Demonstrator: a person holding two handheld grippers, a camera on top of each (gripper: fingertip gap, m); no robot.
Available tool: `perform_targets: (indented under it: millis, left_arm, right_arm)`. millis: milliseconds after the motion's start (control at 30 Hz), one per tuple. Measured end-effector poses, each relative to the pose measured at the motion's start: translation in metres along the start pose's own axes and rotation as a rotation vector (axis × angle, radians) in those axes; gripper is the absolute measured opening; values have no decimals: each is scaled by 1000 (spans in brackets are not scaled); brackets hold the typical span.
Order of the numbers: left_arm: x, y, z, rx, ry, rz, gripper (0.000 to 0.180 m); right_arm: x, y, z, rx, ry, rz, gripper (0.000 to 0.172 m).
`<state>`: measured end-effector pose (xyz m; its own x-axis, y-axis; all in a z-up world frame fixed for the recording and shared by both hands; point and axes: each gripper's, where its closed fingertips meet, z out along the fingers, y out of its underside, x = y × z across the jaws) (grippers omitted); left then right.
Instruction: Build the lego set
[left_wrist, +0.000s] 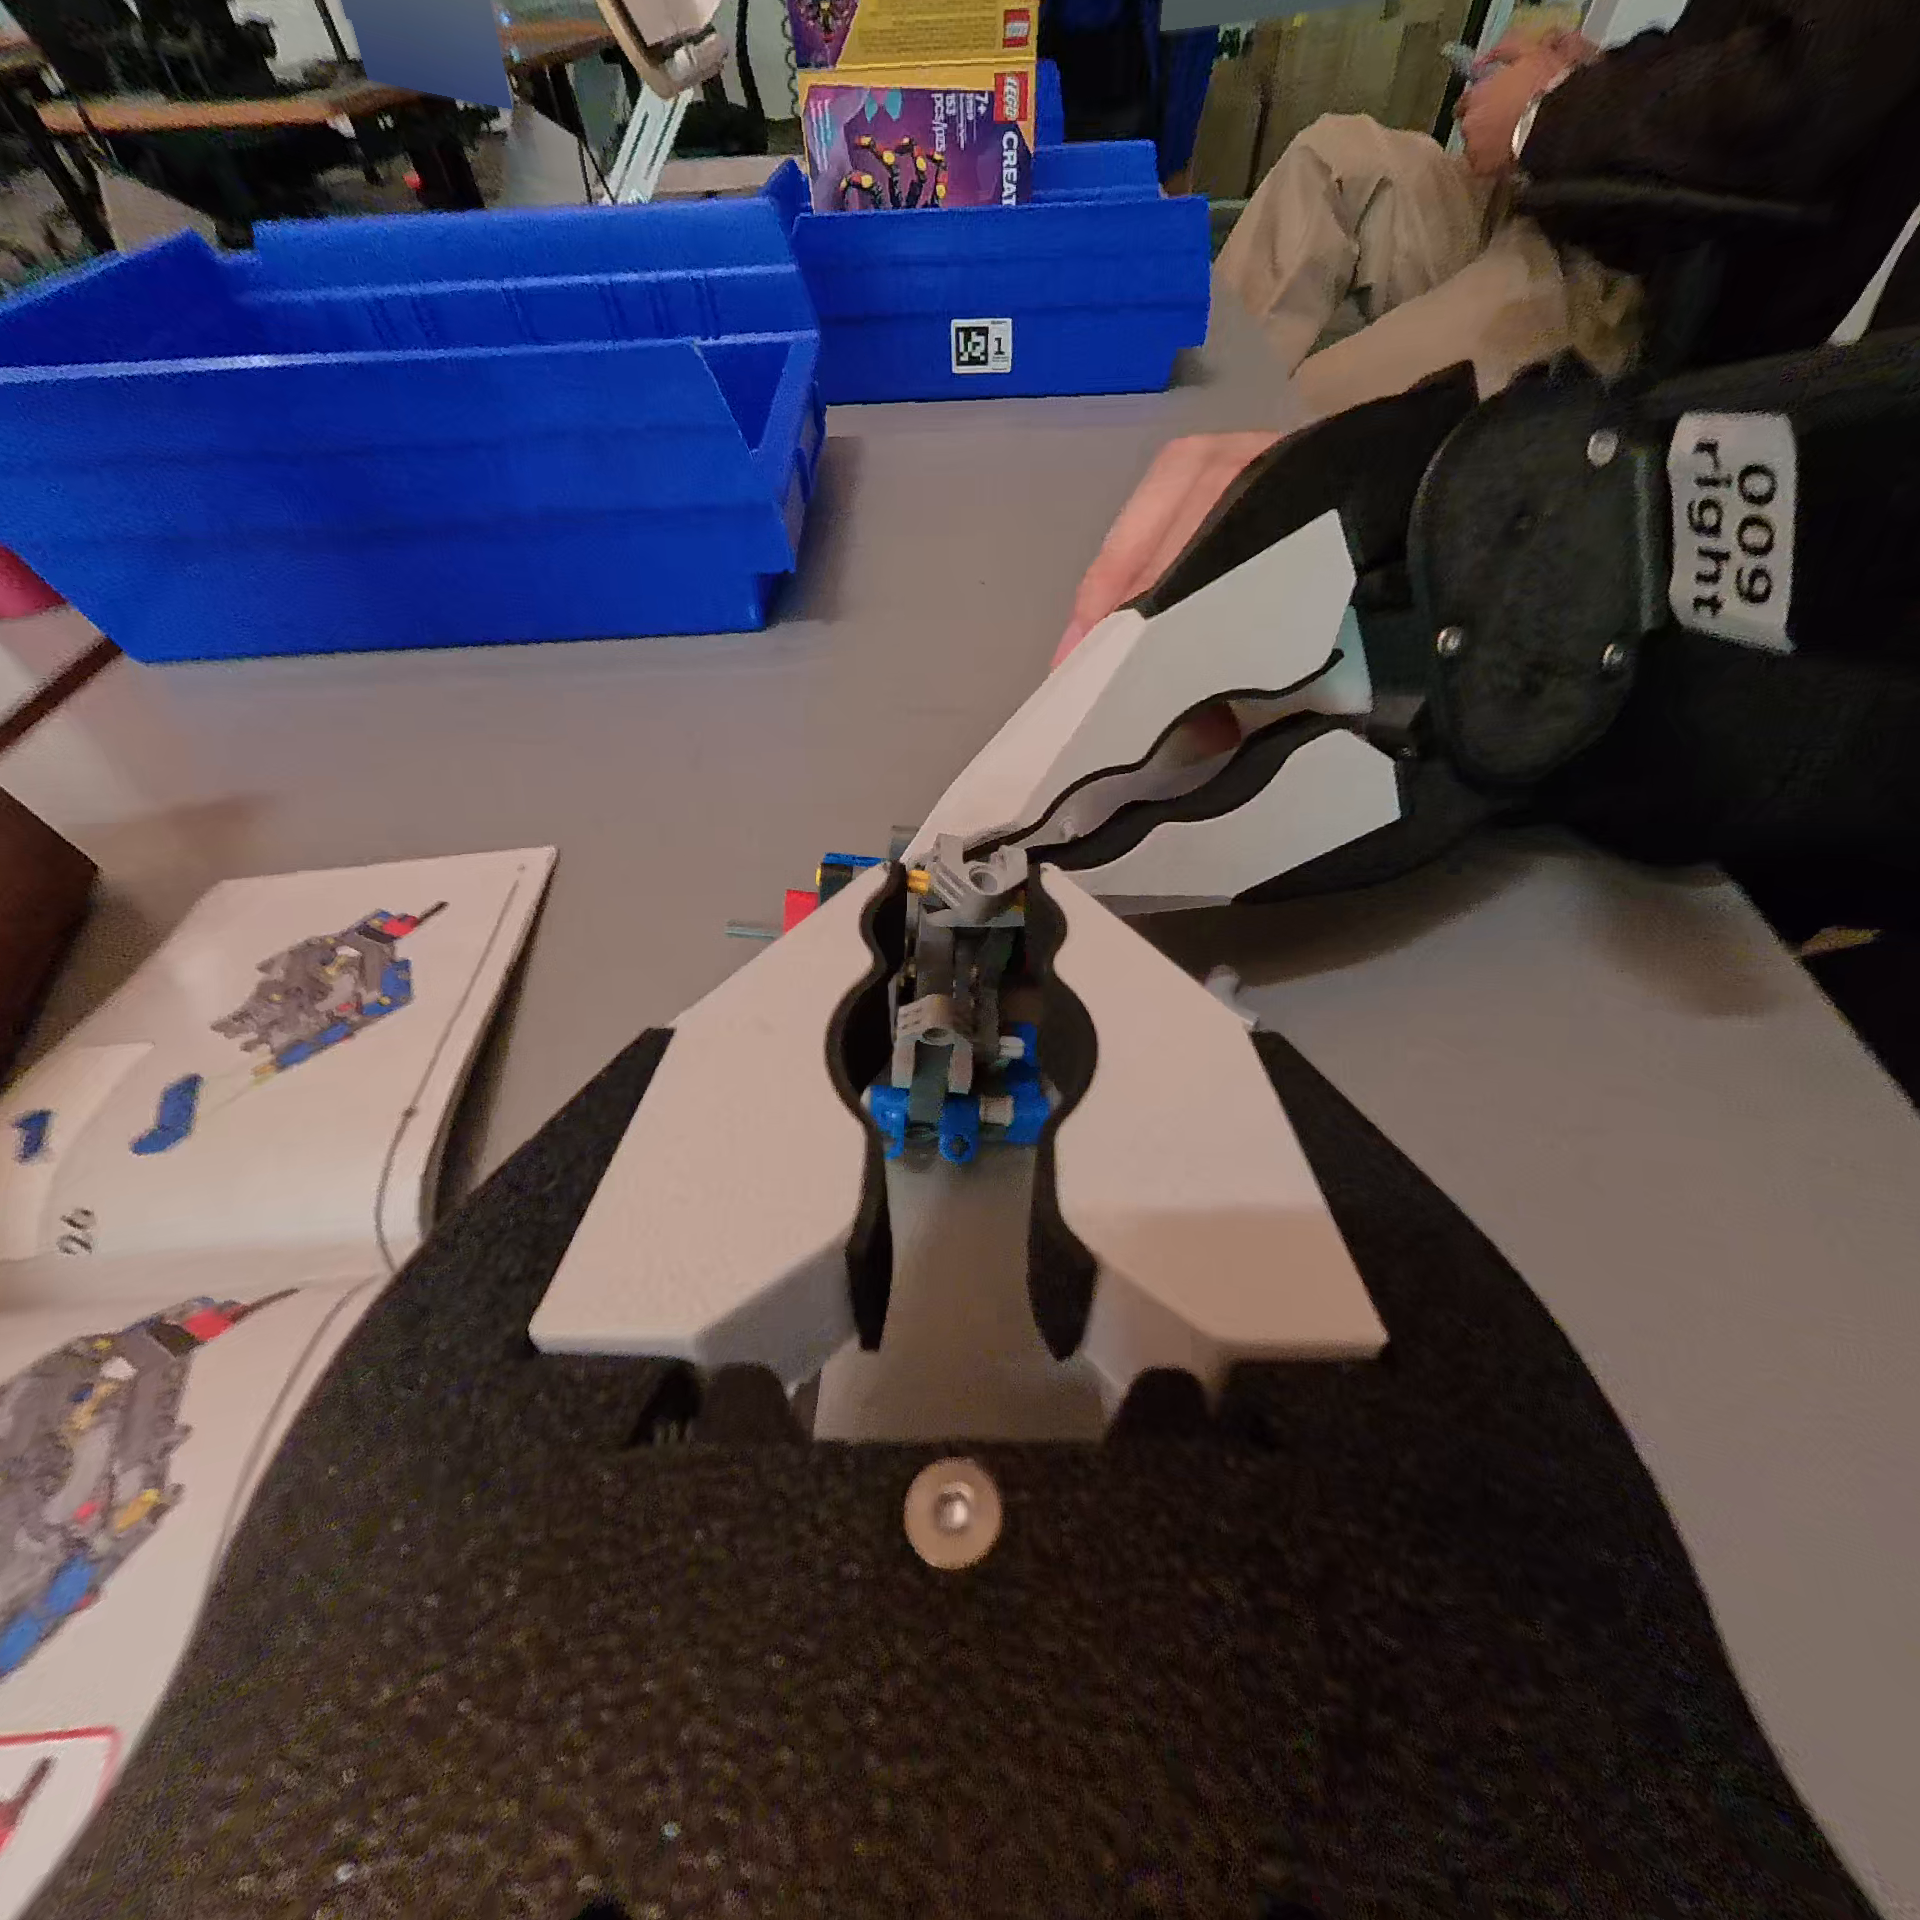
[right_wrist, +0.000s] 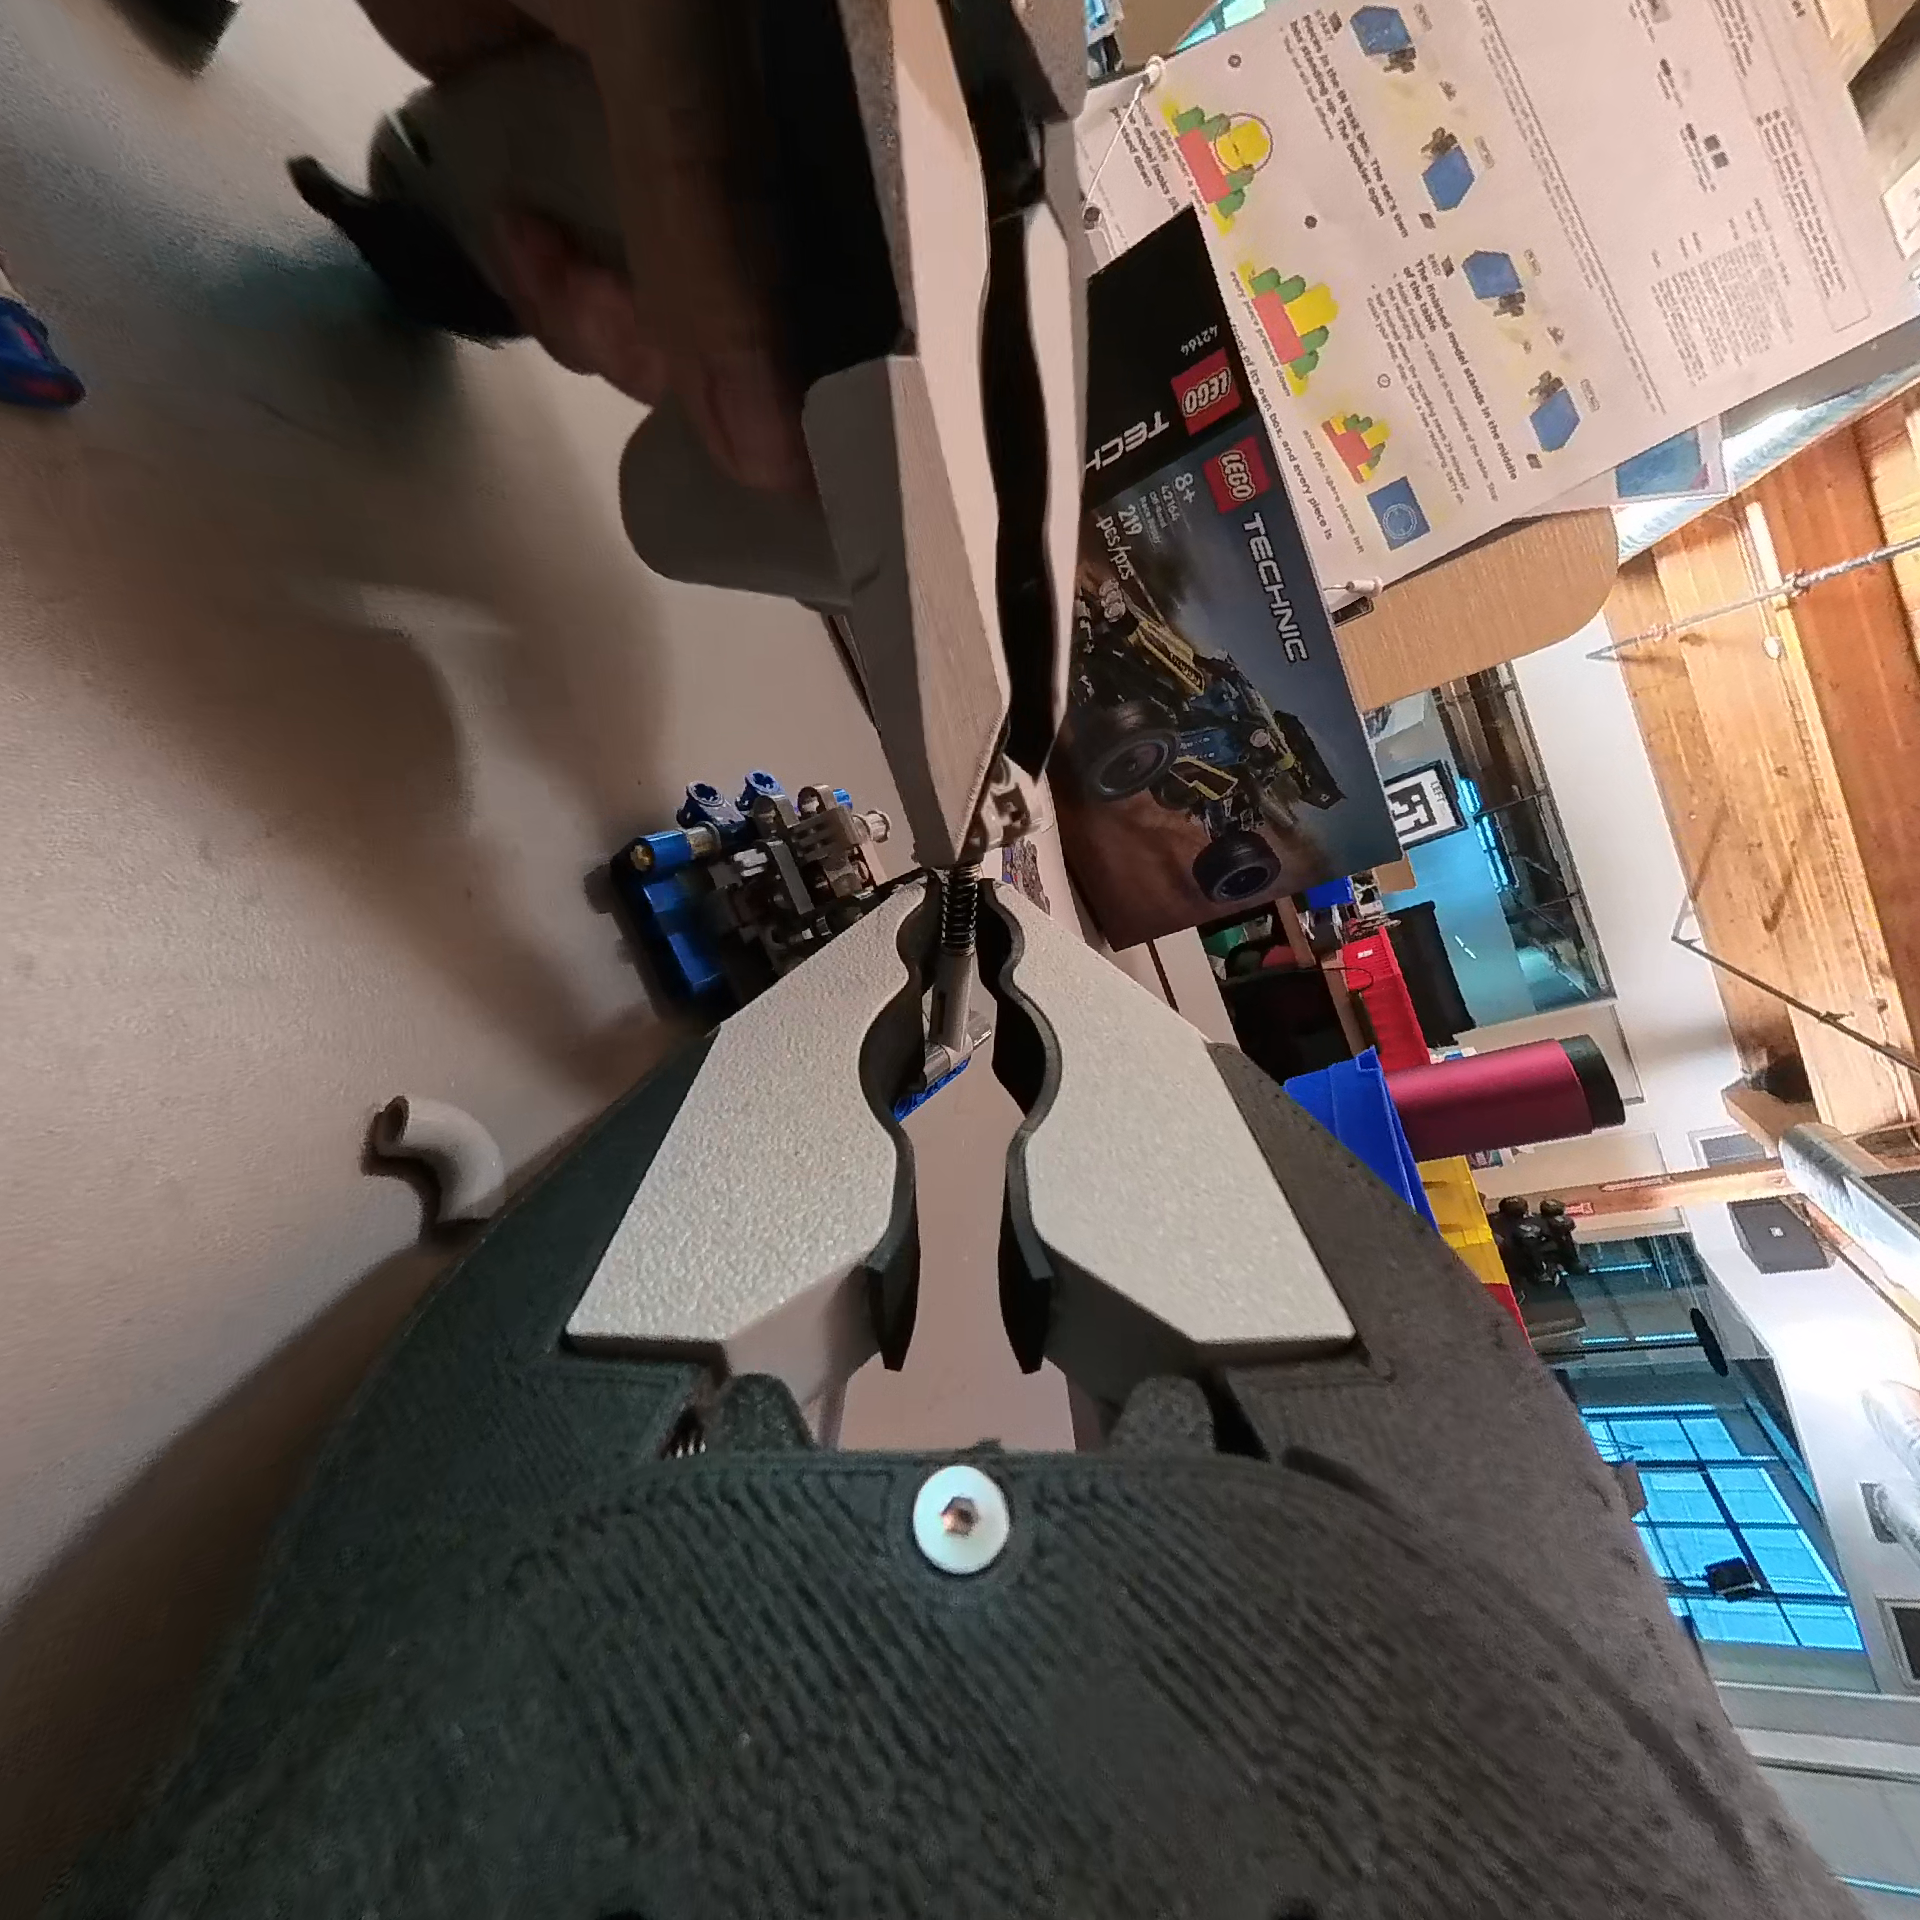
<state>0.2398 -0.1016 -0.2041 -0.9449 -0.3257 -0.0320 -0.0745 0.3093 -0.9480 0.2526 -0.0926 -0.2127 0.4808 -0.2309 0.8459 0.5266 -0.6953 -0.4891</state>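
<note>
Left wrist view: left gripper (left_wrist: 961, 883) clamps the light, fragile brick model (left_wrist: 951, 1023); right gripper (right_wrist: 961, 904) pinches its springy shock absorber (right_wrist: 954, 961).

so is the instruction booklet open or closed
Open: the instruction booklet lies spread flat on the table, two printed pages showing, beside the left gripper.

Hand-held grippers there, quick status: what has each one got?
Left hand-held gripper: clamped around grey-and-blue brick model. Right hand-held gripper: nearly shut on a grey shock absorber with black spring. Tips meet. Instruction booklet lies left.
</note>
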Motion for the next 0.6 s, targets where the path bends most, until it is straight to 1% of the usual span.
perform_targets:
  millis: [67, 167, 300, 367, 600]
  left_arm:
    - [-1, 0, 0, -3, -25, 67, 18]
    - [-1, 0, -1, -7, -51, 108, 17]
    - [-2, 1, 0, -15, -44, 93, 17]
    - [-2, 2, 0, -13, -46, 110, 17]
    - [-2, 2, 1, -3, -16, 44, 17]
  right_arm:
    - [0, 0, 0, -3, 2, -3, 4]
    - [0, 0, 0, -2, 0, -2, 4]
    - [0, 0, 0, -4, -5, 5, 4]
    - [-1, 0, 0, -3, -10, 13, 3]
    - [-1, 0, 0, -5, -14, 22, 3]
